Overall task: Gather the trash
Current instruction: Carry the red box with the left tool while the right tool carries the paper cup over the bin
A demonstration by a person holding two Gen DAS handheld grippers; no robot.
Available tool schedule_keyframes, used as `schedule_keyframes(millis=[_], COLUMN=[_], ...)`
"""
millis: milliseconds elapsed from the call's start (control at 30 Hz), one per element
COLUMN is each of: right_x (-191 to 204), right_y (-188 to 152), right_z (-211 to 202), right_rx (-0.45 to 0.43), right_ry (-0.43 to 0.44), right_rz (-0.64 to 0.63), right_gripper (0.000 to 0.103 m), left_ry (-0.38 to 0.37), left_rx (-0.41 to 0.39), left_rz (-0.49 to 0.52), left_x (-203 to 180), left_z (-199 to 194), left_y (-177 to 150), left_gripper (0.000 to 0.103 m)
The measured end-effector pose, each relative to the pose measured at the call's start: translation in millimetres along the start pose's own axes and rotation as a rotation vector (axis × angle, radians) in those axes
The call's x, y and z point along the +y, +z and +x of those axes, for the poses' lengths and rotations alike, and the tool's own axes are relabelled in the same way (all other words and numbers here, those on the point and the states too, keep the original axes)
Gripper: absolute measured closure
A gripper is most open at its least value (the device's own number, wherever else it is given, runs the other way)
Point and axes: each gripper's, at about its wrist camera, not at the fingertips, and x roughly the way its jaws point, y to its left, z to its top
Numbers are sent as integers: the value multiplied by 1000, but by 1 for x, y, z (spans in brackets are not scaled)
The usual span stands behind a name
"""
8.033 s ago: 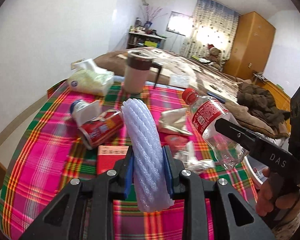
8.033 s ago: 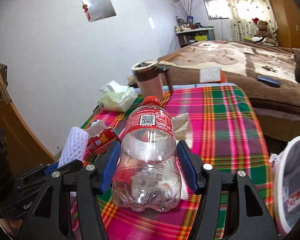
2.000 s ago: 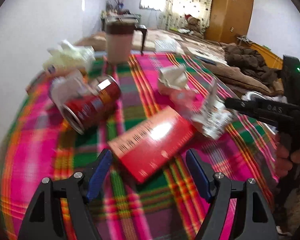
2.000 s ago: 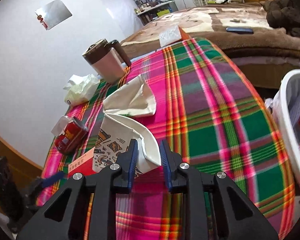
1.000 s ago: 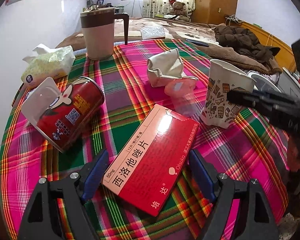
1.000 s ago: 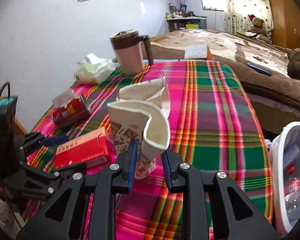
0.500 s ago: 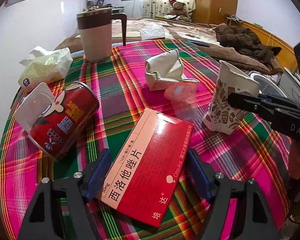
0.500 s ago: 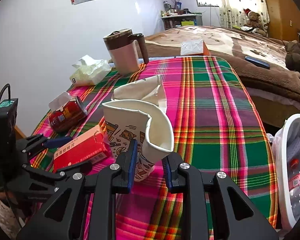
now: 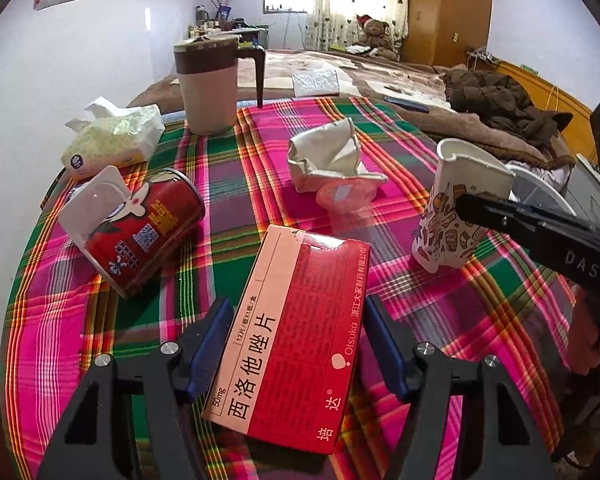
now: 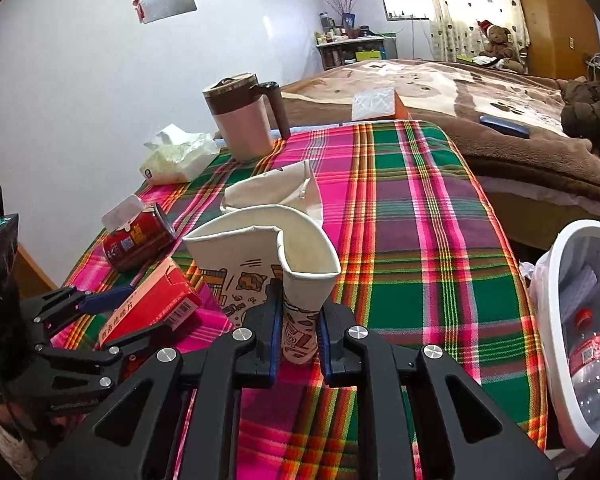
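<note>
So the right gripper (image 10: 298, 330) is pinching a crumpled white paper cup with cartoon prints (image 10: 268, 256), squashed between its 2 fingers over the pink-and-green plaid tablecloth (image 10: 412, 240). Left gripper (image 9: 296, 336) is clamped on a flat red cardboard medicine box (image 9: 296, 344). White bin (image 10: 556, 280) sits right of the table with a clear plastic bottle (image 10: 592, 364) inside.
</note>
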Motion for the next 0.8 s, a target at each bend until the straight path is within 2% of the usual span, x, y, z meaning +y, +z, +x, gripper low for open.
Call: schedule_keyframes(millis=[400,800], right_x=[-15,-50], right_y=[0,4], right_z=[-29,-68], right_rx=[-57,-138], right_ry=[-9,-71], right_rz=[33,80], right_gripper=[88,88], left_ry=[-7,-62], left_rx=[-65,-117], left_rz=[-10,17], left_x=[-14,-60], left_z=[-25,-33], left_y=[9,31], left_gripper=[34,34])
